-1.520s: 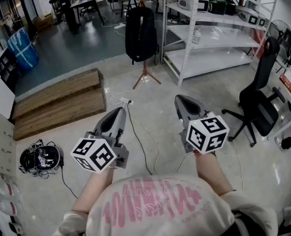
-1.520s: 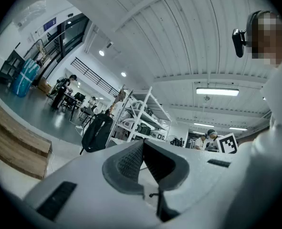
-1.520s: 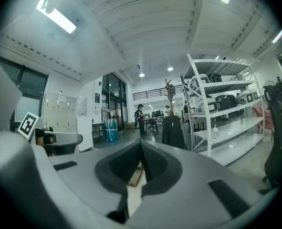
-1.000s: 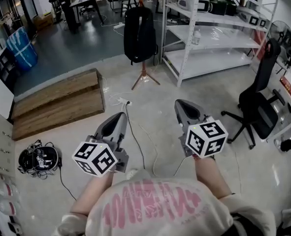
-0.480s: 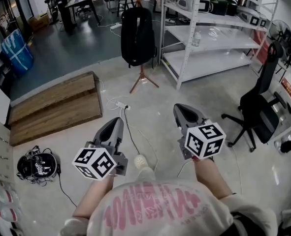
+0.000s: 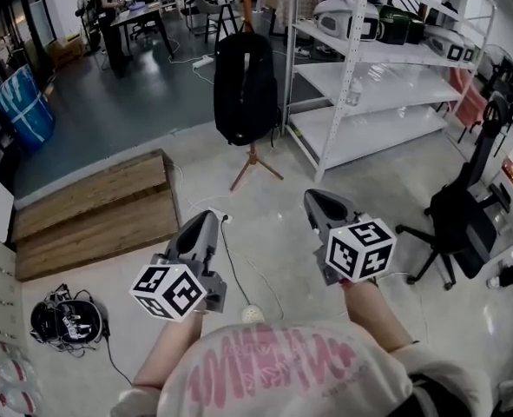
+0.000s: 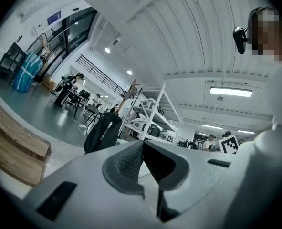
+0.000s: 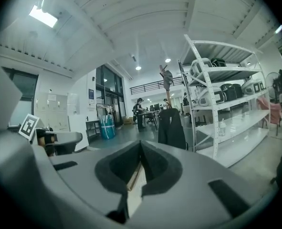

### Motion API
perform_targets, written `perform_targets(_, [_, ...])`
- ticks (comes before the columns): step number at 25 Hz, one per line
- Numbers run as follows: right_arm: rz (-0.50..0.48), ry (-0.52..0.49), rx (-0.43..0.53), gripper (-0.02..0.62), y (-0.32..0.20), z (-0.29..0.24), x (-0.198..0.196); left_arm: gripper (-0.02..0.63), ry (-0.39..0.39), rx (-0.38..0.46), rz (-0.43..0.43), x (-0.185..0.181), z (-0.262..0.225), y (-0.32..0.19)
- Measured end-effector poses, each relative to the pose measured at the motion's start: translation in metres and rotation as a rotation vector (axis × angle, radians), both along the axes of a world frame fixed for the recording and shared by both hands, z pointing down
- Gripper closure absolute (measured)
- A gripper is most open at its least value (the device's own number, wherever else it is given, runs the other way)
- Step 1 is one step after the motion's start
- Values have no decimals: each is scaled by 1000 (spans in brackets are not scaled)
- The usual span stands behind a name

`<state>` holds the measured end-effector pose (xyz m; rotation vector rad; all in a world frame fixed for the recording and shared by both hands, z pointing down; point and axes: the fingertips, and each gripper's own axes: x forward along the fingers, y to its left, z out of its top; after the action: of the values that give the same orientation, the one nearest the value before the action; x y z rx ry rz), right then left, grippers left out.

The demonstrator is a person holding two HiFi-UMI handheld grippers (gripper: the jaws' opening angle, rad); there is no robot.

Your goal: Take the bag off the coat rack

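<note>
**Bag.** Black backpack [image 6: 246, 85] hangs upright on the coat rack [image 6: 253, 156], at 12 o'clock from the person and well apart from both grippers. Its body covers most of the pole. The wooden top pokes out above it and the tripod feet splay on the floor below. It shows small and dark in both gripper views, ahead of the jaws.

**Handling (judgement).** Soft fabric shell that sags slightly, so probably light to moderately loaded. It will fold and swing once lifted, and it is not fragile or slippery. Best hold is the top carry loop or the upper shoulder straps where they meet the hook. I cannot make out the loop itself from here. It needs lifting up and clear of the peg, not pulling outward, since the tripod looks easy to tip.

**Grippers.** Left gripper [image 6: 207, 219] and right gripper [image 6: 318, 198] are held side by side at chest height, pointing toward 12 o'clock. Both pairs of jaws are pressed fully together with nothing between them. They must spread before any grasp.

**Surroundings.** White shelving unit [image 6: 360, 68] stands just beside the rack at 1 to 2 o'clock. Wooden platform [image 6: 91, 207] lies at 10 o'clock. Office chair [image 6: 464, 215] is at 3 o'clock. A cable [image 6: 236, 263] runs along the floor between the grippers toward the rack, a trip risk on approach.

**Status.** Approach stage, bag untouched.
</note>
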<state>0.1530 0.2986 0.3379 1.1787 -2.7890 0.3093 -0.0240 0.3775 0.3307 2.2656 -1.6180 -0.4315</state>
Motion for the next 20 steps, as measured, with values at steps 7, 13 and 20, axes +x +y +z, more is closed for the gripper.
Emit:
perform_targets(7, [8,-24,28,589,-80,-23,-27,603,-8,38,11,-28,-22,-84])
perform_targets(13, [36,-44,42,589,-134,-24,-40,603,-19,55,20,-47,-24,-141])
perform_targets(20, [58,-44,3,589,-170,-1,-48,603,-22,14,23,-62,-6,-180])
